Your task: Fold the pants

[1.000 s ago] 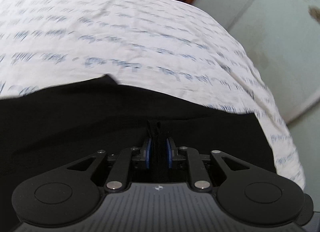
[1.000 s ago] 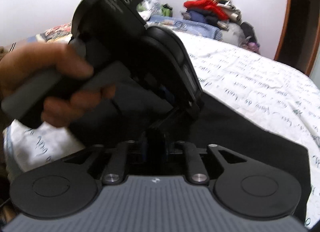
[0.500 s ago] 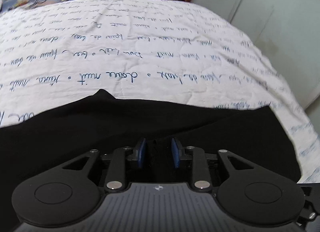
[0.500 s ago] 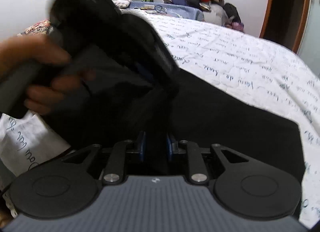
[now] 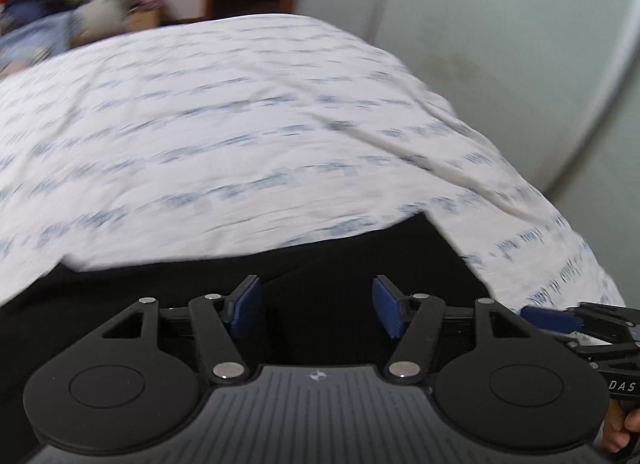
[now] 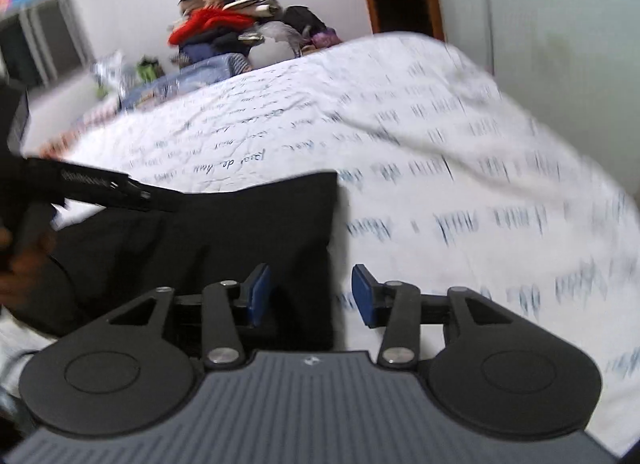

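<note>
Black pants (image 6: 248, 232) lie flat on the bed (image 5: 248, 135), over a white sheet printed with blue script, near its front edge. The left tool (image 5: 316, 314) is released, its blue pads spread wide above the dark cloth and holding nothing. The right tool (image 6: 310, 296) is likewise released, straddling the straight right edge of the pants, one pad over cloth and one over sheet. The left tool also shows at the left of the right wrist view, above the cloth. Both views are motion-blurred. The step in hand appears to be letting go after laying a fold. The next move probably calls for choosing fresh grip points on an edge and closing both tools for another fold.
</note>
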The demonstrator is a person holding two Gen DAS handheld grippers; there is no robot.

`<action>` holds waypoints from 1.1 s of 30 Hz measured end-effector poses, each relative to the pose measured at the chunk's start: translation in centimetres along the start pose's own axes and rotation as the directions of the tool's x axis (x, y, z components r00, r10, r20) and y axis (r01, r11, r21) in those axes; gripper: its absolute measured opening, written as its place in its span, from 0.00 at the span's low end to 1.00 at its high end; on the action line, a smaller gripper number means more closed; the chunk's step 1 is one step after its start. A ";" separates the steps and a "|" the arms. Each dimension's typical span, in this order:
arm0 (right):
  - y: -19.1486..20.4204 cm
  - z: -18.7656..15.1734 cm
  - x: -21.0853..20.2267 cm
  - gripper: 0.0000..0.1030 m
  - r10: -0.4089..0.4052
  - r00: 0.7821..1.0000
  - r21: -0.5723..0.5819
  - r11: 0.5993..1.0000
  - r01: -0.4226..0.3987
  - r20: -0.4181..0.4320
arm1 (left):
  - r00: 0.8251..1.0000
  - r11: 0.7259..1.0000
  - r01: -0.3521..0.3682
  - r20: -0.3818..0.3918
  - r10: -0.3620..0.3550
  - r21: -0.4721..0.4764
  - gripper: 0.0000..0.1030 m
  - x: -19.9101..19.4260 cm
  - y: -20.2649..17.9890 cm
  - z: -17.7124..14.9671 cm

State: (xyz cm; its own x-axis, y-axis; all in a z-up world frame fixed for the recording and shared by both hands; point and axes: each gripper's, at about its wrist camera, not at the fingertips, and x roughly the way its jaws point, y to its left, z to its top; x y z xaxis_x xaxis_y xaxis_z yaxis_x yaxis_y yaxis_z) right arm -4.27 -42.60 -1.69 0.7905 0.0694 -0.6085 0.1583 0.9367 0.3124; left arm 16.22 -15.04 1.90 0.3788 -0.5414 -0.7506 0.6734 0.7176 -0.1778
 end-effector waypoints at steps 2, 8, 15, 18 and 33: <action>-1.6 0.2 1.2 0.41 0.075 0.997 0.090 0.993 -0.073 -0.012 | 1.000 0.999 0.015 -0.010 -0.014 0.052 0.59 1.2 -2.2 0.7; -3.1 0.3 3.8 0.16 0.179 0.982 0.165 0.972 -0.168 -0.056 | 0.999 0.992 0.024 -0.051 -0.018 0.126 0.59 5.3 -6.2 1.7; -2.6 0.8 2.6 0.12 0.113 0.990 0.128 0.987 -0.102 -0.085 | 0.998 0.989 -0.029 -0.043 0.035 0.145 0.79 9.0 -6.9 2.4; -3.0 0.2 2.7 0.15 0.107 0.990 0.170 0.981 -0.090 -0.091 | 1.000 0.990 -0.029 0.006 0.028 0.139 0.79 7.9 -6.8 2.1; 1.7 2.1 2.9 0.24 0.027 1.000 0.005 1.000 -0.027 -0.012 | 0.979 0.979 -0.192 0.085 0.186 0.065 0.79 -0.7 -1.9 -2.6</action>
State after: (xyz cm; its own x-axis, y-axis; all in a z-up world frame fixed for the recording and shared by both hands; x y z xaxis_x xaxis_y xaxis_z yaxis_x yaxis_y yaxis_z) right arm -0.49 -41.54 -1.33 0.7874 0.0988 -0.6084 0.1396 0.9328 0.3321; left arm 13.09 -14.89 1.10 0.5502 -0.4335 -0.7137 0.6278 0.7783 0.0111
